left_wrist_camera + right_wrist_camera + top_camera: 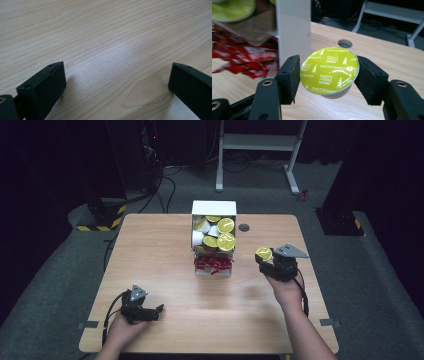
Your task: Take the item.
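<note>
Pinching a coffee capsule by its rim, the right gripper hovers right of centre over the worktop, the capsule's green foil lid tilted up toward the camera, cup body pointing down. Lower left, the left gripper rests with fingers spread apart. A white box of capsules stands centre.
</note>
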### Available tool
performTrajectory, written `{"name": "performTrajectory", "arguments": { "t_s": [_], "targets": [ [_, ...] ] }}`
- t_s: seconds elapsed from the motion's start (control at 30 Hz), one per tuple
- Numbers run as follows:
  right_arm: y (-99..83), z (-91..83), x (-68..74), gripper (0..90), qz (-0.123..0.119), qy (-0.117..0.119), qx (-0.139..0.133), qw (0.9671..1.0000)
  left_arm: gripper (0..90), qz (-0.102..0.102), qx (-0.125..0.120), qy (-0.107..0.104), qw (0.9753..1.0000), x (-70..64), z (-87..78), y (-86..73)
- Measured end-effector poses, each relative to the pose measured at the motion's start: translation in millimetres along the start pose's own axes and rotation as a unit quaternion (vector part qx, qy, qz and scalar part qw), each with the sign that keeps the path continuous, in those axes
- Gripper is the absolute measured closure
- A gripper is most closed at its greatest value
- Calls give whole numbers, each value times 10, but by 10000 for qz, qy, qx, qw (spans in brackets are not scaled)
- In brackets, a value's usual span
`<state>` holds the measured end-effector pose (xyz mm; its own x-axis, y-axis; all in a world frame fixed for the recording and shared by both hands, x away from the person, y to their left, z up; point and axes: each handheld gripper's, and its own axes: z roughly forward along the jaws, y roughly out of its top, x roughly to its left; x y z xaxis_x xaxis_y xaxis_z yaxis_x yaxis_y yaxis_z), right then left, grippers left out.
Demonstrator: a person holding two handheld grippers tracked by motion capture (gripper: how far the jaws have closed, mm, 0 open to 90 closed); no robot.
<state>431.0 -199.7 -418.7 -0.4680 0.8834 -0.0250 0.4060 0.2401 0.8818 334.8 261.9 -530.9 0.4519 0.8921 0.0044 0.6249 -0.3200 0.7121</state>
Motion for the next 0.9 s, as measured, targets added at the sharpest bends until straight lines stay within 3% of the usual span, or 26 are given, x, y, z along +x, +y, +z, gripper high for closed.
{"name": "performTrajectory", "arguments": {
  "t_s": [0.27, 0.63, 0.9],
  "targets": [
    [-117, 269, -140, 402, 290, -232, 305, 9988, 17, 1, 0, 0, 10000, 0, 1, 0],
    [-274, 562, -308, 403, 640, -369, 630, 9953, 17, 5, 0, -7, 10000, 1, 1, 1],
    [-405, 790, -343, 403, 639, -404, 990, 9922, 18, 38, 16, 5, 10000, 3, -4, 0]
  ]
}}
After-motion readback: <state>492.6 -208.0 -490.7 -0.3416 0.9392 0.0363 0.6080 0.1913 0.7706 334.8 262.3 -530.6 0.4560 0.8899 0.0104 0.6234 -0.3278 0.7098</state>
